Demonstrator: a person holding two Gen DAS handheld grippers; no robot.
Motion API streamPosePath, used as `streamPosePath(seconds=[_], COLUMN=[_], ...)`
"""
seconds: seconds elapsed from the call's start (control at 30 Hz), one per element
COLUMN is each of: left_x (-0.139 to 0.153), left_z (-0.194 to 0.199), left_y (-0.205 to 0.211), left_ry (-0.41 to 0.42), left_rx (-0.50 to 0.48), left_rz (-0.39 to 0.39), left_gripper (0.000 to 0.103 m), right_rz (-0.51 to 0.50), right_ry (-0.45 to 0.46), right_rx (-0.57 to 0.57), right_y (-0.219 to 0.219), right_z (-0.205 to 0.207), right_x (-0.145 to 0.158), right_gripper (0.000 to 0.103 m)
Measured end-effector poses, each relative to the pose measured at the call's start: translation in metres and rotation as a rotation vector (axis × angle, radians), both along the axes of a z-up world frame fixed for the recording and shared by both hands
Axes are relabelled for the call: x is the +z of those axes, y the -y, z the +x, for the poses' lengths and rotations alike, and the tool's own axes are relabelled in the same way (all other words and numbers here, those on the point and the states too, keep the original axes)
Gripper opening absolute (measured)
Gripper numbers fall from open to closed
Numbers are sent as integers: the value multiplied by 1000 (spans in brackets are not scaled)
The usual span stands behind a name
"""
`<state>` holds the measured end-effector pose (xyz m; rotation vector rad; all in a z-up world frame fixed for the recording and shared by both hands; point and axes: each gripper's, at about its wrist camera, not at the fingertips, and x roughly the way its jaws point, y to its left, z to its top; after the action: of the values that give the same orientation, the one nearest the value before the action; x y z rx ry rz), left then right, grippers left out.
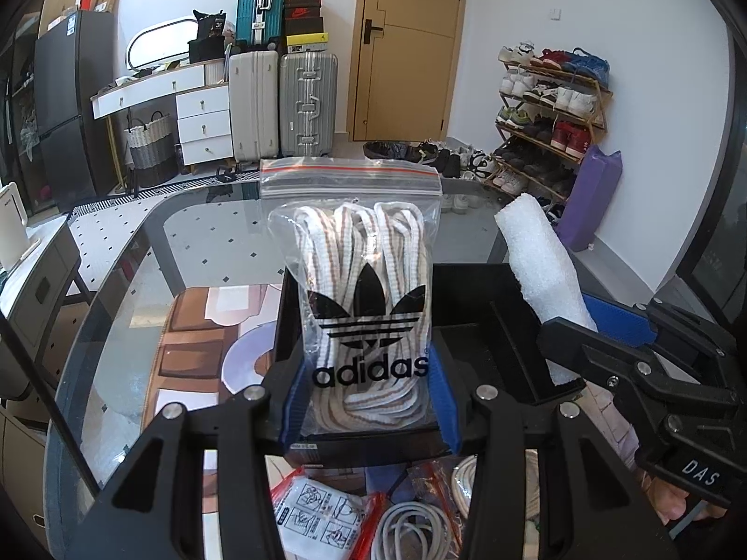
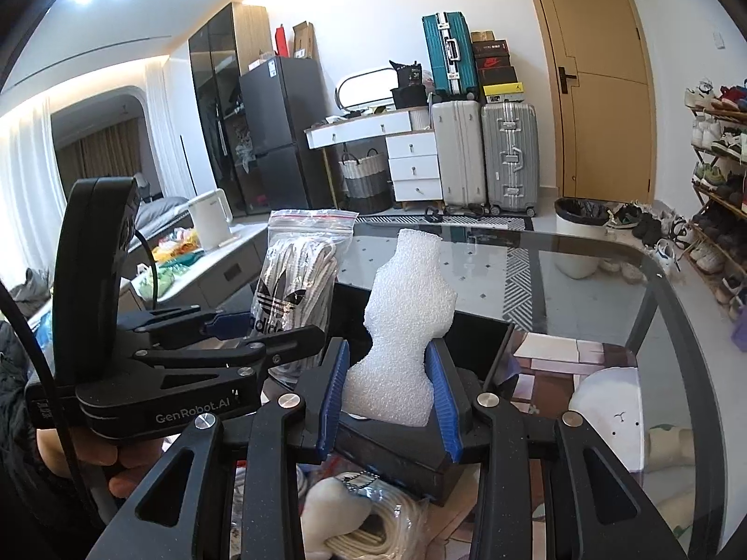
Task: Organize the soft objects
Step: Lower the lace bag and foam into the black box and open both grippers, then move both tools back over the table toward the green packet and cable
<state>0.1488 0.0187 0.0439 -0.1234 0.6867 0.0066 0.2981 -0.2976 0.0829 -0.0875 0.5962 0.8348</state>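
A clear zip bag of white laces (image 1: 364, 308) with a black adidas logo stands upright between the blue pads of my left gripper (image 1: 368, 399), which is shut on its lower part. It hangs over an open black box (image 1: 485, 317) on the glass table. To the right, my right gripper (image 1: 579, 326) is shut on a white foam piece (image 1: 541, 270). In the right wrist view the foam piece (image 2: 406, 326) is pinched at its narrow waist by my right gripper (image 2: 390, 396) above the box (image 2: 495, 350). The lace bag (image 2: 299, 275) and left gripper (image 2: 261, 326) are at its left.
The glass table (image 1: 140, 280) curves away at the far side. Near its front edge lie a red-zipped packet (image 1: 317, 513), a coiled white cord (image 1: 411, 527) and a rope bundle (image 2: 373, 527). Suitcases, drawers and a shoe rack stand far behind.
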Motion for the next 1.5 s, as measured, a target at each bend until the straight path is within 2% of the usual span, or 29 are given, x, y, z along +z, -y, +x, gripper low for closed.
streamPosePath(seconds=[0.13, 0.23, 0.27, 0.3, 0.33, 0.4, 0.43, 0.47, 0.5, 0.6, 0.67, 1.2, 1.5], left_x=[0, 0, 0, 1, 2, 4, 5, 7, 8, 11, 13, -1, -9], left_z=[3, 3, 1, -1, -2, -7, -9, -12, -14, -24, -32, -72, -91], left_y=[3, 4, 5, 5, 6, 7, 8, 10, 10, 14, 15, 13, 8], left_ry=[-6, -11, -8, -4, -1, 11, 17, 23, 26, 46, 67, 48, 29], left_rx=[-3, -1, -1, 0, 3, 15, 16, 9, 7, 22, 33, 47, 47], left_rz=[7, 22, 29, 40, 48, 66, 70, 75, 81, 122, 146, 138, 118], left_gripper=[46, 49, 56, 68, 72, 82, 83, 85, 87, 102, 103, 103, 103], right_rz=[-10, -23, -29, -33, -35, -36, -30, -21, -17, -4, 10, -36, -86], right_ry=[10, 32, 37, 39, 41, 46, 50, 58, 59, 45, 40, 7, -5], right_rx=[-3, -15, -19, -19, -18, -12, -11, -17, -21, -27, -29, -22, 0], right_y=[-1, -1, 0, 1, 2, 7, 10, 15, 18, 31, 38, 63, 59], right_z=[5, 5, 4, 4, 4, 2, 0, -3, -4, -7, -11, -47, -60], right_x=[-6, -7, -7, -7, -7, -6, -6, -4, -4, -2, -1, -11, -19], right_gripper=[35, 43, 46, 47, 49, 63, 75, 81, 83, 94, 100, 102, 102])
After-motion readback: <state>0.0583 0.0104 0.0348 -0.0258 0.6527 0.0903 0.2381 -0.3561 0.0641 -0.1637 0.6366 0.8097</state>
